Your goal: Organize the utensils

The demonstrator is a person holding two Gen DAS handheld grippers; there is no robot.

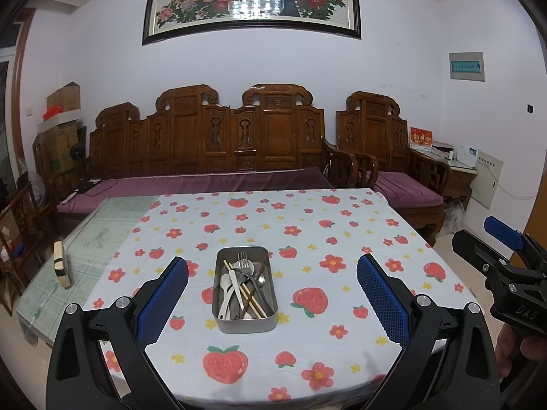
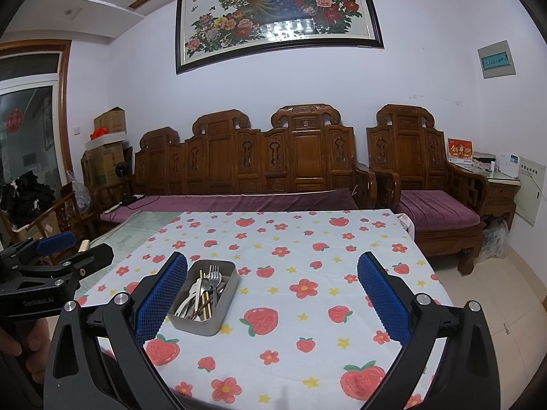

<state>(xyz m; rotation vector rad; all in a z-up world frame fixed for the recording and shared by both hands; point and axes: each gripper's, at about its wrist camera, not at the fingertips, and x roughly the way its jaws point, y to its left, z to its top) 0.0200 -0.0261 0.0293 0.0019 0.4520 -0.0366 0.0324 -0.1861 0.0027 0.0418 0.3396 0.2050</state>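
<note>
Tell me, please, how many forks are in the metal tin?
1 fork shows, tines toward the tin's far end, lying over the spoons and chopsticks; others may be hidden beneath.

A strawberry-print tablecloth (image 1: 307, 225) covers the table before a carved wooden bench (image 1: 212, 143) under a framed peacock painting (image 2: 277, 13).

Both wrist cams sit low at the near edge of the surface (image 1: 342, 225), looking across it toward the sofa (image 1: 205, 143). Left view faces the tin (image 1: 244, 321) head-on; right view sits further right, and both share it.
</note>
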